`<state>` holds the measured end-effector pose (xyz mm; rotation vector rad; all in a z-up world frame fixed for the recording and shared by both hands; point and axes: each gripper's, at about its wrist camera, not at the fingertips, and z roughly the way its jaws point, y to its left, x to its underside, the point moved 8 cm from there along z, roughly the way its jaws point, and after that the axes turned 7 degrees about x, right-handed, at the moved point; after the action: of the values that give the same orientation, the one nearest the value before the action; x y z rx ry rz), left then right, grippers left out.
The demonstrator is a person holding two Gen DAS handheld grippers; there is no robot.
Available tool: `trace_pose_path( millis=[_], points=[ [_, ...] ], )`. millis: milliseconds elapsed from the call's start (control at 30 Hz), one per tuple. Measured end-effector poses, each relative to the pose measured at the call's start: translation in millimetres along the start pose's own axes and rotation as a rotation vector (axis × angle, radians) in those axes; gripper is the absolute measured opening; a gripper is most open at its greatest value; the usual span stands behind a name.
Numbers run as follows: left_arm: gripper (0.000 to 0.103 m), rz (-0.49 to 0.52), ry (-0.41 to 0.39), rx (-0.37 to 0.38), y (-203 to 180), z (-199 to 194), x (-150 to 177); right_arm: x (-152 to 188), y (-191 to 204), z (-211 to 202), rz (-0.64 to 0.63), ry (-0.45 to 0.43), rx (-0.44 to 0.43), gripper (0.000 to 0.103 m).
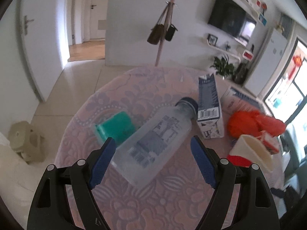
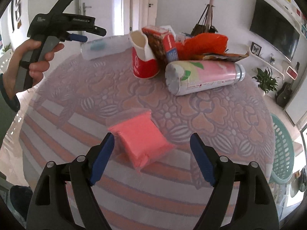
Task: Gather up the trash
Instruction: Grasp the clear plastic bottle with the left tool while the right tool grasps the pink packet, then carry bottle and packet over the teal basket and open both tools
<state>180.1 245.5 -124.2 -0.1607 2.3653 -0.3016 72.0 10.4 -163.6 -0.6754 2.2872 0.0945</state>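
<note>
On the round table w/ the patterned pink-lilac cloth point(image 1: 145, 88), left wrist view: the left gripper point(image 1: 153, 149) stands open, its blue pads either side of a clear plastic bottle point(image 1: 153, 134) that lies on its side, blue cap pointing away. The left pad looks just about against the bottle's base corner, but blur makes contact hard to call; the right pad is clearly apart. A teal packet point(image 1: 115, 128) sits partly behind the bottle. Beyond the cap stands a blue-white carton point(image 1: 209, 105), then a pale box point(image 1: 238, 101), an orange bag point(image 1: 253, 124) and a red-and-white paper cup point(image 1: 251, 153) on its side, all smeared near the frame edge.

Right wrist view: the right gripper point(image 2: 151, 147) is open, jaws apart around a pink packet point(image 2: 142, 140) near the table's front edge, no pad pressing it. Further back, a pink can point(image 2: 203, 74) lies on its side beside the upright-looking cup point(image 2: 144, 57); cartons and the orange bag point(image 2: 205, 42) bunch behind, mostly hidden. At far left a hand point(image 2: 32, 57) grips the other tool's handle; its blue tip meets the bottle point(image 2: 103, 46), cut off by the cup.
</note>
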Motion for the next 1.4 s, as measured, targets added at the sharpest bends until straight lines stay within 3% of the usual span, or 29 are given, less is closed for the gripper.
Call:
trace_pose_path(
  millis=[67, 200, 300, 533, 600, 633, 667, 800, 1000, 1100, 1400],
  points=[
    [0.078, 0.021, 0.021, -0.016, -2, 8, 1, -2, -1, 3, -0.004, 0.006, 0.004, 0.077],
    [0.076, 0.027, 0.071, 0.019, -7, 15, 9, -1, 0, 6, -0.001, 0.014, -0.026, 0.050],
    [0.074, 0.063, 0.104, 0.040, -16, 15, 18, -2, 0, 5, -0.001, 0.001, -0.031, 0.038],
    [0.074, 0.084, 0.142, -0.056, -20, 36, 19, -3, 0, 0, 0.011, -0.020, -0.040, 0.036],
    [0.068, 0.068, 0.156, -0.077, -17, 43, 21, -5, -3, -5, 0.014, -0.032, -0.038, 0.036],
    [0.056, 0.061, 0.157, -0.082, -16, 43, 22, -7, -6, -7, 0.017, -0.039, -0.037, 0.036],
    [0.053, 0.050, 0.158, -0.085, -15, 44, 24, -8, -7, -12, 0.019, -0.047, -0.034, 0.036],
    [0.053, 0.016, 0.112, -0.076, -17, 30, 29, -17, -19, -26, 0.041, -0.084, -0.018, 0.035],
    [0.053, -0.034, -0.012, 0.010, -36, -14, 31, -38, -53, -53, 0.097, -0.161, 0.029, 0.035],
    [0.053, -0.022, -0.094, 0.062, -55, -39, 23, -47, -69, -62, 0.121, -0.192, 0.051, 0.035],
    [0.053, 0.016, -0.211, 0.171, -121, -74, -7, -64, -134, -81, 0.228, -0.261, 0.154, 0.035]
  ],
)
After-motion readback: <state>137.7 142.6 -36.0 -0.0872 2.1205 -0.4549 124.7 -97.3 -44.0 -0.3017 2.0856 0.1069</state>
